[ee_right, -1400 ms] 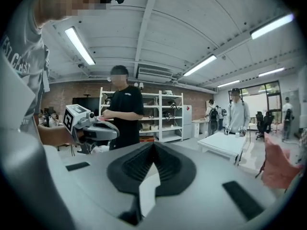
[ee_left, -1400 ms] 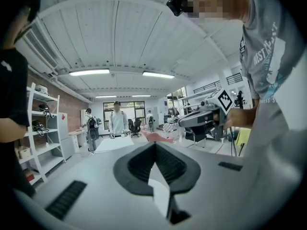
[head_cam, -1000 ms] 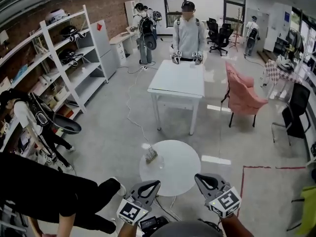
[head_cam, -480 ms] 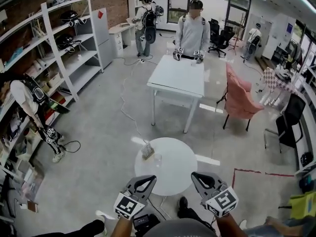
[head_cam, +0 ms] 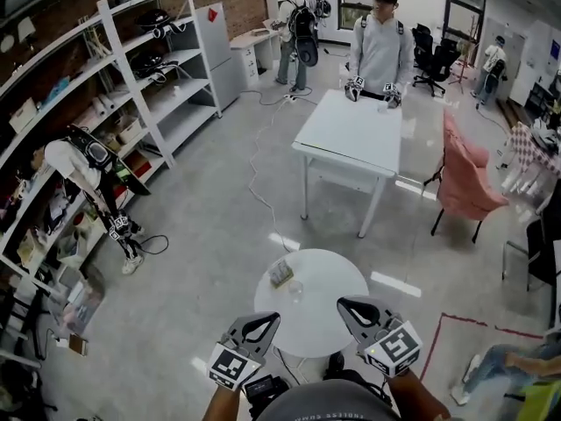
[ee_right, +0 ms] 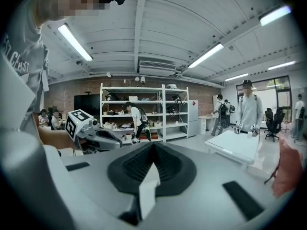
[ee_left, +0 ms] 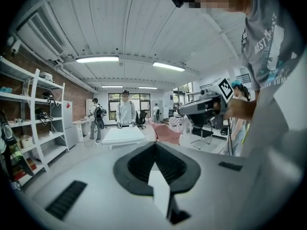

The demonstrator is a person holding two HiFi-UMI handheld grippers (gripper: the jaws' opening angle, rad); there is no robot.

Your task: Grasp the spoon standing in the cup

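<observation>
Left gripper [head_cam: 271, 319] jaws pressed together, empty; right gripper [head_cam: 344, 304] the same; both held short of the cup [head_cam: 295, 290], apparently clear glass, on the round white surface [head_cam: 333, 283] beside a small brownish object [head_cam: 280, 274]; spoon too small to make out.

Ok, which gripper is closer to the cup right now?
Left, narrowly. The left gripper hangs below-left of the cup in the head view; the right gripper is lower-right, slightly farther. Neither touches it.

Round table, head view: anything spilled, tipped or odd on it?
Nothing stands out. On the round table, a clear cup and a small boxy item sit near its left edge; no spill shows. Spoon too small to see.
</observation>
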